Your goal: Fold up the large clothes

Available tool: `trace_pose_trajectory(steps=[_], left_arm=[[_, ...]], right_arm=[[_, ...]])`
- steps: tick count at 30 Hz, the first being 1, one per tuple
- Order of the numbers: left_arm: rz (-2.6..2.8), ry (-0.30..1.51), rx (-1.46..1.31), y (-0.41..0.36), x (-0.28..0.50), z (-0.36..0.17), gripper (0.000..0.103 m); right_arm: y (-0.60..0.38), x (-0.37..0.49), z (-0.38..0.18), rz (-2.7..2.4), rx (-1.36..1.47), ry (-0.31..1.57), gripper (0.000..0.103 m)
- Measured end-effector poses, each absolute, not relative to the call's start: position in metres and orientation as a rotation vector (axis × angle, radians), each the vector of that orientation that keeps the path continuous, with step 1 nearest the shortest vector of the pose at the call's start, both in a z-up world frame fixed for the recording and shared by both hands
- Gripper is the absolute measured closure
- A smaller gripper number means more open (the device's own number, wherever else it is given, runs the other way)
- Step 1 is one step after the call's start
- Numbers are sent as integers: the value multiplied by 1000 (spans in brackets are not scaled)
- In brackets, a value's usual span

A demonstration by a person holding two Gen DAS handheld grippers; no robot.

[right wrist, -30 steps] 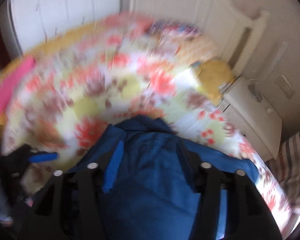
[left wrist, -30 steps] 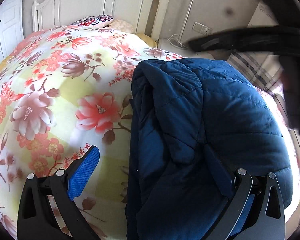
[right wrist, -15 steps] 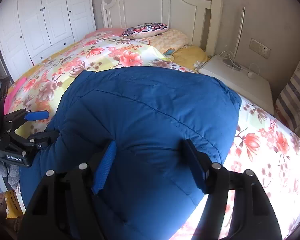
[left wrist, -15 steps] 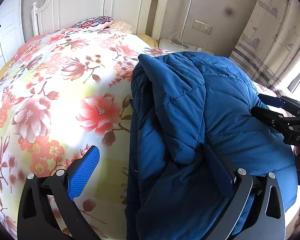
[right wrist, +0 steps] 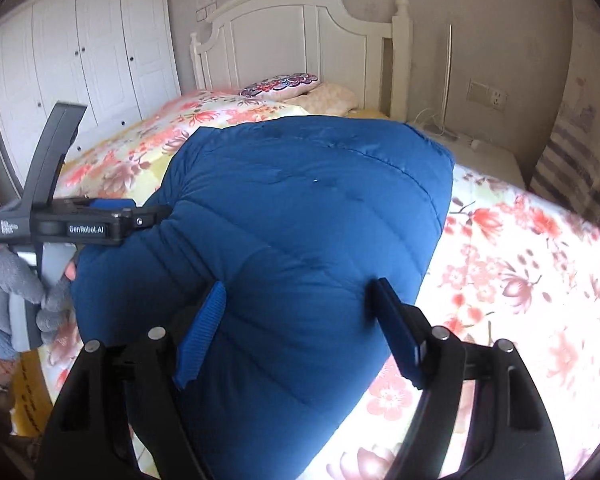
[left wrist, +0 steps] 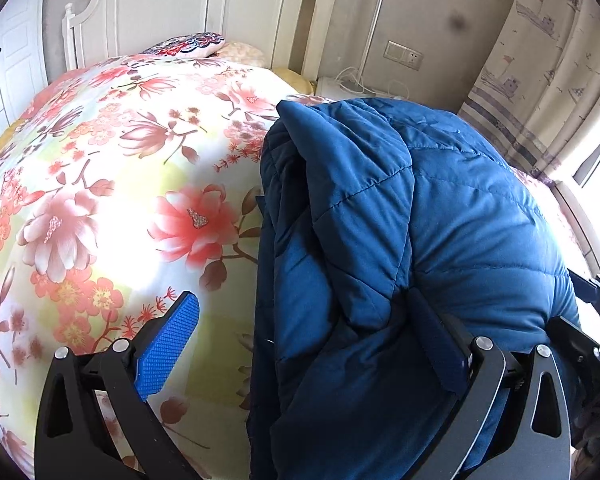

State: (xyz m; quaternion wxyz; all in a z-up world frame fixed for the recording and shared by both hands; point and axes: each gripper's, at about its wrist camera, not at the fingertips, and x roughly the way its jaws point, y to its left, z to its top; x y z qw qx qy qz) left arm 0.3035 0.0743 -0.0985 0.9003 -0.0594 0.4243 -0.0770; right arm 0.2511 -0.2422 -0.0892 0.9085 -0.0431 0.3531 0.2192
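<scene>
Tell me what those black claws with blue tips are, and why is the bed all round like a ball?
They are grippers, two-finger tongs a person holds, one in each hand. A tiny wide-angle camera sits on each, which bends the bed into a ball shape. One picture looks along the left gripper, the other along the right gripper. You can spot a gloved hand holding the left one. On the flowery quilt lies a puffy blue jacket, folded over. Nothing is squeezed: the left gripper is open beside the jacket's edge, and the right one's jaws have just been opening, with the jacket between them.
</scene>
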Motion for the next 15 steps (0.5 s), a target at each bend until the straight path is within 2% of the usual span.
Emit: trace_pose_trajectory(steps=[6, 12, 15], left_arm=[[-123, 893, -85, 72, 304, -83, 4], [-153, 678, 80, 34, 316, 13, 5], [-171, 680, 146, 16, 348, 18, 5]], right_arm=[[-247, 247, -81, 452, -73, 749, 27], [-266, 223, -57, 473, -18, 654, 29], [-259, 217, -61, 454, -40, 659, 29]])
